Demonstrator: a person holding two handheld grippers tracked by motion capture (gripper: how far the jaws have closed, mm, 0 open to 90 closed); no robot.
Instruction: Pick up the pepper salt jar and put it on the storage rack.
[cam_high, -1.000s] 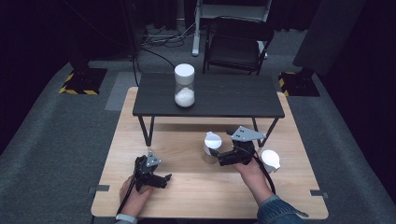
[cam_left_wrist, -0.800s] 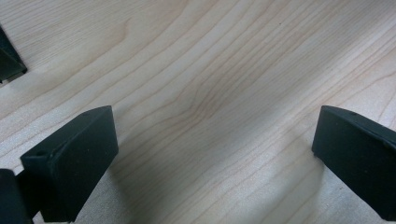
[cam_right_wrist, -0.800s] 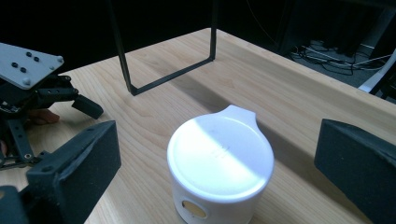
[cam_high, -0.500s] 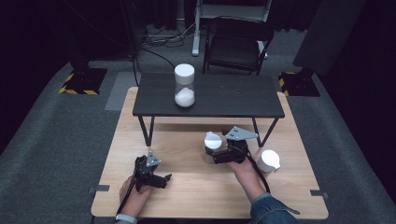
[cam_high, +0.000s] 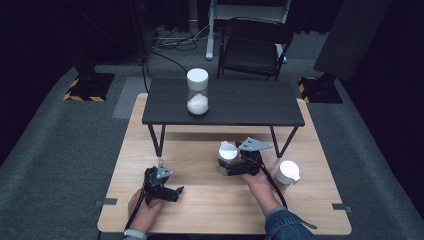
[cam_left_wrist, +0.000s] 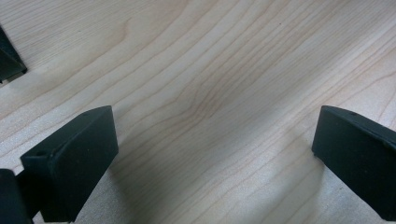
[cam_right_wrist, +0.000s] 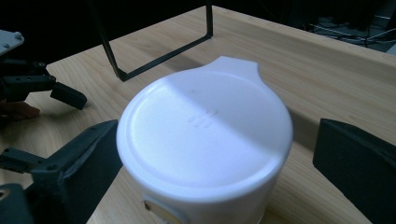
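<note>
The right gripper (cam_high: 227, 165) has its two black jaws spread wide, one on each side of a white tub with a lid (cam_right_wrist: 205, 149). In the right gripper view the left jaw looks to be right against the tub's side, and the right jaw stands apart from it with bare wood between. The lid has a small tab at its far edge. In the high view the white tub with a lid (cam_high: 227, 155) sits on the light wooden table (cam_high: 210, 200), just in front of the little black table (cam_high: 240, 102) that stands on it.

The left gripper (cam_high: 172, 192) rests low over the wood near the front edge, well apart from the tub. Its jaws are spread wide too, with nothing between them but bare wood.

A second white tub (cam_high: 287, 172) sits just to the right of the person's right hand (cam_high: 257, 182). A tall clear jar with a white lid (cam_high: 198, 91) stands on the black table, with white stuff at its bottom.
</note>
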